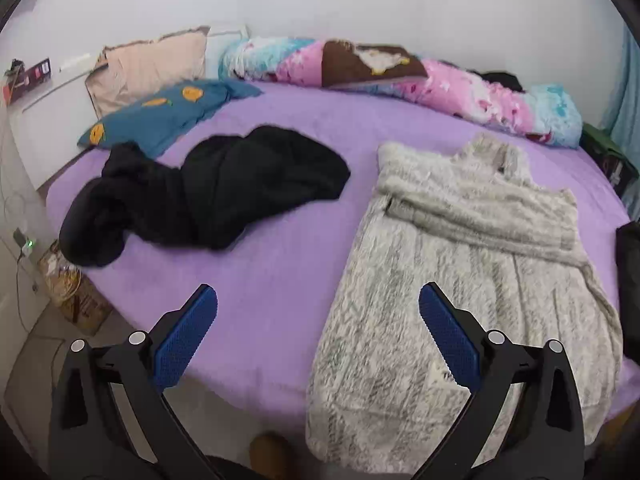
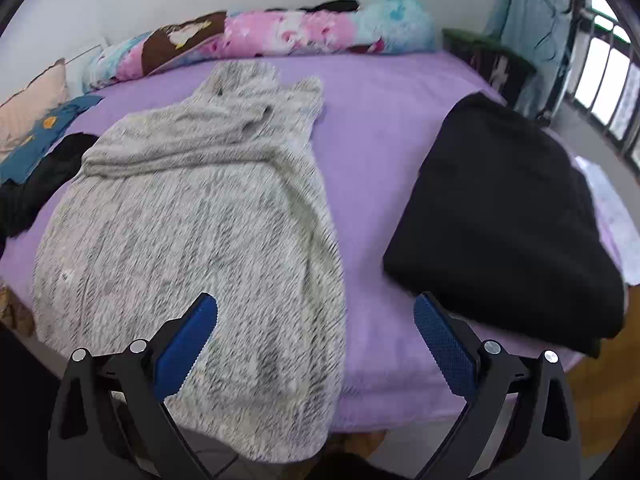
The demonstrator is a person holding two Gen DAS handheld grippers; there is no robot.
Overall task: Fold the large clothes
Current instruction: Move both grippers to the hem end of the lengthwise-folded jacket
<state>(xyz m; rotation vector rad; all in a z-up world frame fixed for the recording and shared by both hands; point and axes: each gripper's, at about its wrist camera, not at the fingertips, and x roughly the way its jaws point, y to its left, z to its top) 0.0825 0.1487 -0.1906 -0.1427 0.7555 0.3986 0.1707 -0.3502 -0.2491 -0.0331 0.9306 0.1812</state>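
A grey knitted sweater (image 1: 460, 280) lies flat on the purple bed (image 1: 280, 264), its sleeves folded across the chest and its hem hanging over the near edge. It also shows in the right wrist view (image 2: 200, 240). My left gripper (image 1: 318, 300) is open and empty above the bed's near edge, just left of the sweater's hem. My right gripper (image 2: 316, 308) is open and empty above the sweater's lower right edge. A crumpled black garment (image 1: 208, 192) lies to the left. A folded black garment (image 2: 508, 220) lies to the right.
A rolled pink and blue quilt (image 1: 400, 76) lies along the wall. A blue pillow (image 1: 160, 116) and a beige pillow (image 1: 152, 64) sit at the bed's head. A cardboard box (image 1: 72, 292) stands on the floor at left. A window with bars (image 2: 608, 76) is at the right.
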